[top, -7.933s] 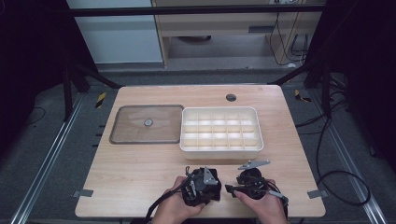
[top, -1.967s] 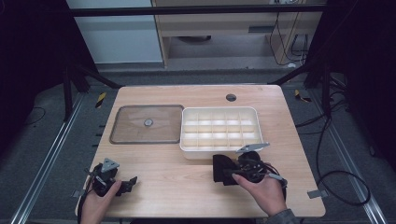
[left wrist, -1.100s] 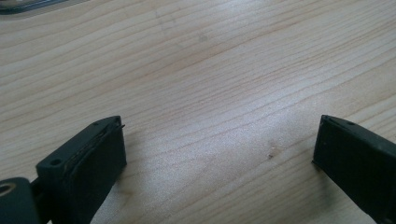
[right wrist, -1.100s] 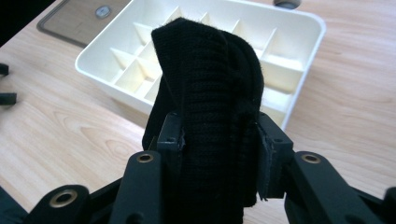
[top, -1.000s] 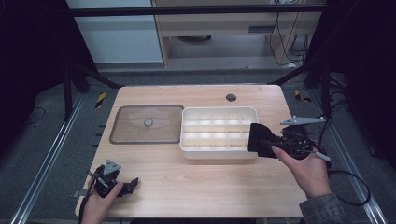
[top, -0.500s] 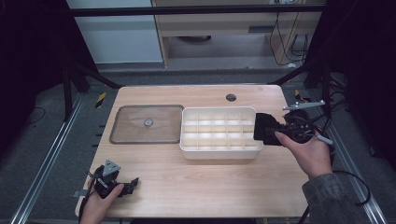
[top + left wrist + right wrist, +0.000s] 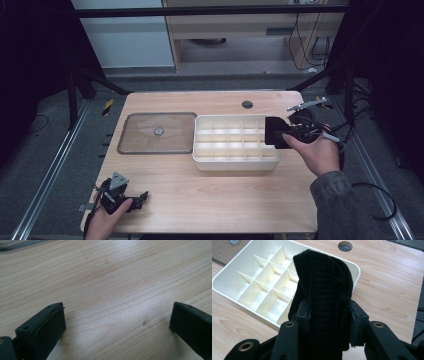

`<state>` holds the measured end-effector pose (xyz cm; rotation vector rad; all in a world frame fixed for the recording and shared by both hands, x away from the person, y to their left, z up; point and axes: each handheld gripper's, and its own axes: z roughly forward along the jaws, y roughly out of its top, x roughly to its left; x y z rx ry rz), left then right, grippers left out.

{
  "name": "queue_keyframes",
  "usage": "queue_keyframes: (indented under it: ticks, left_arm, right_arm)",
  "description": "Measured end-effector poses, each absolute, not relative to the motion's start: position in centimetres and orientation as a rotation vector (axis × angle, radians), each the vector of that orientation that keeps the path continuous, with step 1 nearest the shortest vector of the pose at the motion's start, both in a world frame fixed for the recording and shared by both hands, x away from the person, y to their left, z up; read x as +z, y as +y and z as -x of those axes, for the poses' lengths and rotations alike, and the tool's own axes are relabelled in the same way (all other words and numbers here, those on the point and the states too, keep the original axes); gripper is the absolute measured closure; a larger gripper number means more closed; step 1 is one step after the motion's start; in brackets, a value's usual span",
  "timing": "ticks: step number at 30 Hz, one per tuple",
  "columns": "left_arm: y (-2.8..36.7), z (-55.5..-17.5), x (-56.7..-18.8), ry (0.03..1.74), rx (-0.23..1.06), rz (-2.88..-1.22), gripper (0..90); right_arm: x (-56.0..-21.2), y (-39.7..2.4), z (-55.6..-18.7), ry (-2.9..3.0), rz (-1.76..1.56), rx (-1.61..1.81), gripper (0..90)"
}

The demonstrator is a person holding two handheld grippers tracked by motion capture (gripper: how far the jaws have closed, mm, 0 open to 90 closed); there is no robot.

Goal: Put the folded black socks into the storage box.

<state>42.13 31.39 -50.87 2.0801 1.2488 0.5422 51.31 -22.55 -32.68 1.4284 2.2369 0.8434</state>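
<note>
Looking down in the high view: wooden table [image 7: 215,200] bearing a white compartment tray [image 7: 235,142] at centre right and, just beside its left wall, a flat brown-framed lid [image 7: 157,132] with a small knob. Right gripper [image 7: 276,133], borne by the right hand [image 7: 317,152], hangs at the tray's right end, clamped on a folded black cloth [image 7: 272,132] that overlaps the tray's right rim. Left gripper [image 7: 142,196], in the left hand [image 7: 107,217], sits at the table's near left corner, well apart from tray and lid. A round dark hole [image 7: 247,104] marks the far table edge.

Left gripper view: two black jaws spread wide, bare wood grain of the table [image 7: 112,290] between them, nothing held.

Right gripper view: both jaws pressed against the sides of the black cloth [image 7: 324,290], a ribbed knit folded upright and rising above the pads. Behind it lies the tray [image 7: 257,287], compartments bare, with the hole [image 7: 345,245] beyond.
</note>
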Motion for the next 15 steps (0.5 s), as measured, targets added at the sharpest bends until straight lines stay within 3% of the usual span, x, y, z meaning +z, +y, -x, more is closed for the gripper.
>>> queue_keyframes:
  ticks: [15]
  left_arm:
    - [31.4,-42.0,-50.9,1.247,0.54,-2.081,0.0]
  right_arm:
    - [-35.2,-22.1,-53.5,2.296,-1.441,0.717,61.1]
